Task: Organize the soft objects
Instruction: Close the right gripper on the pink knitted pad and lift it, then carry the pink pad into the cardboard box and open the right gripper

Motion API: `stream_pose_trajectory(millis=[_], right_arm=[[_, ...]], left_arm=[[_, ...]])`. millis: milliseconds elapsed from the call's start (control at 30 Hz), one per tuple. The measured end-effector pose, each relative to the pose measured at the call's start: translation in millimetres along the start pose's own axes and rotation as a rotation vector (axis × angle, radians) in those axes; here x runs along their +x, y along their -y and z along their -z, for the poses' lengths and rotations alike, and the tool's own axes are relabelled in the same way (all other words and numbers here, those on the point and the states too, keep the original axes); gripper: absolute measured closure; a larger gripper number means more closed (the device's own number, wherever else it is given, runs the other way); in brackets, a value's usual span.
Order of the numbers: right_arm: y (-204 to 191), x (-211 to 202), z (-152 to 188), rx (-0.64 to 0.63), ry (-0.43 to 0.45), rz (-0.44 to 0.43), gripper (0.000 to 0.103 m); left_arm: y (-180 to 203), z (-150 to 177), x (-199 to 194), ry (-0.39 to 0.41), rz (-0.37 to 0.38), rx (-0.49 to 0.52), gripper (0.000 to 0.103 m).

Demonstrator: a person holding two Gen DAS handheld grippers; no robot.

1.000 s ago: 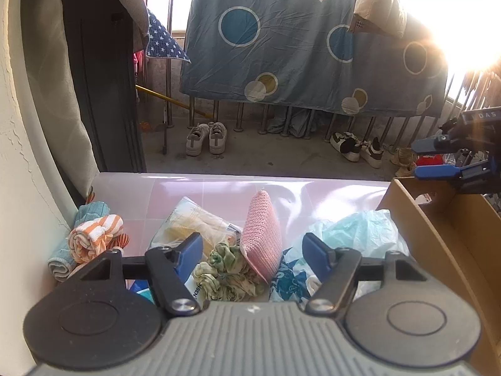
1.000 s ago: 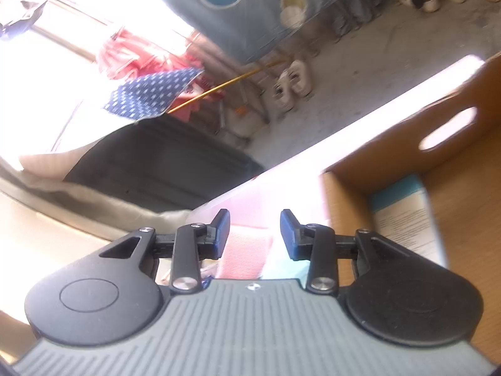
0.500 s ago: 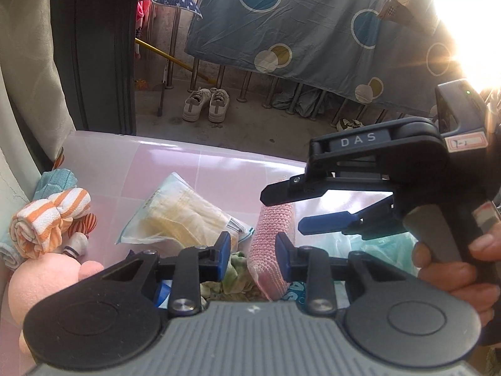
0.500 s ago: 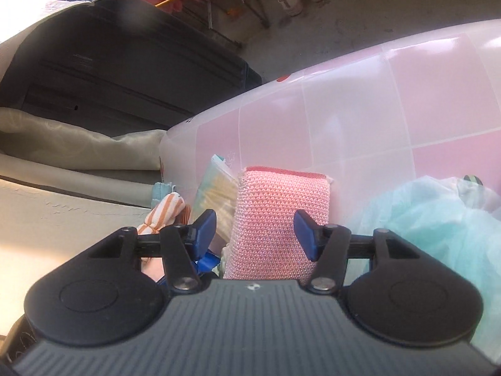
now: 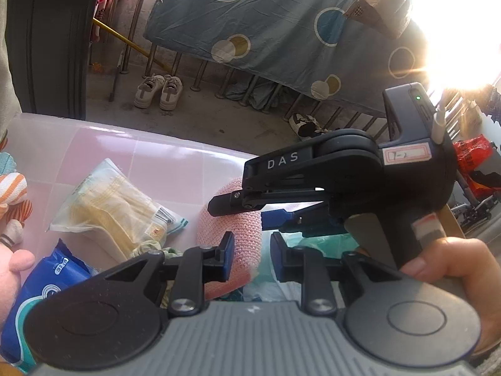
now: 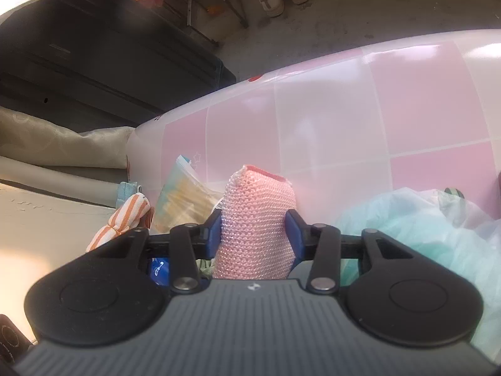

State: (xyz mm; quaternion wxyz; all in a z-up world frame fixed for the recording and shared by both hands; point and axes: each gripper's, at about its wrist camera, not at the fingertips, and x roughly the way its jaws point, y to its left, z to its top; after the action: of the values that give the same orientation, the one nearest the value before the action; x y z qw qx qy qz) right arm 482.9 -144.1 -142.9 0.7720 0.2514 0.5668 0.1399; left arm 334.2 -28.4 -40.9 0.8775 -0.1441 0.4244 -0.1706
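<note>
The pink pad [image 6: 256, 216] is stood on end on the worktop [image 6: 344, 119], its long axis upright, between the right tongs [image 6: 254, 230], which are closing and pressed on its flanks. The left tongs [image 5: 252, 257], narrow and closing, are held empty just beside it.

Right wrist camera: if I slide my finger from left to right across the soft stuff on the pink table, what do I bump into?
Orange striped cloth → clear packet of yellow stuff → pink knitted pouch, with the right gripper closing on it → pale green plastic bag.
</note>
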Motion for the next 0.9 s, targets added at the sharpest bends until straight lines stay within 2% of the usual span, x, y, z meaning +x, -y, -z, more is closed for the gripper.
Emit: stream_pose_trajectory(millis=[100,167,233,333,433,533,600,767,833,900], right_arm=[[8.4,-13.0,1.2,0.012,0.030,-0.012,0.073],[15.8,-23.0,0.0,0.023,0.052,-0.045,0.074],[21.1,-35.1,0.9,0.034,0.071,-0.094,0.074],[29.3,-52.6,2.8,0.054,0.074,-0.199,0.074],[34.4,-66.2,9.3,0.048,0.060,-0.249,0.074],[46.5,-72.2,18.5,0.077,0.016,-0.286,0.073],[53.4,-72.3,25.2,0.085,-0.018,-0.301,0.073],[60.0,-75.4,37.2,0.068,-0.057,-0.282,0.071],[57.1,-80.4,39.6,0.039,-0.047,-0.242,0.071],[51.8,-84.2,42.8,0.000,-0.035,-0.195,0.071]], left_arm=[[2.7,4.0,-6.6,0.010,-0.001,0.010,0.077],[1.6,6.5,-13.3,0.017,0.004,-0.003,0.069],[-2.5,6.8,-20.6,0.024,0.013,-0.025,0.052],[-10.6,7.5,-29.2,0.022,0.051,-0.087,0.034],[-20.3,6.6,-33.0,0.008,0.102,-0.168,0.027],[-24.8,9.5,-26.2,-0.051,0.164,-0.212,0.019],[-21.2,14.1,-17.4,-0.099,0.171,-0.205,0.019],[-6.0,23.0,0.0,-0.153,0.156,-0.157,0.021],[-2.0,24.5,4.1,-0.159,0.141,-0.144,0.026],[2.4,26.1,6.4,-0.159,0.131,-0.128,0.027]])
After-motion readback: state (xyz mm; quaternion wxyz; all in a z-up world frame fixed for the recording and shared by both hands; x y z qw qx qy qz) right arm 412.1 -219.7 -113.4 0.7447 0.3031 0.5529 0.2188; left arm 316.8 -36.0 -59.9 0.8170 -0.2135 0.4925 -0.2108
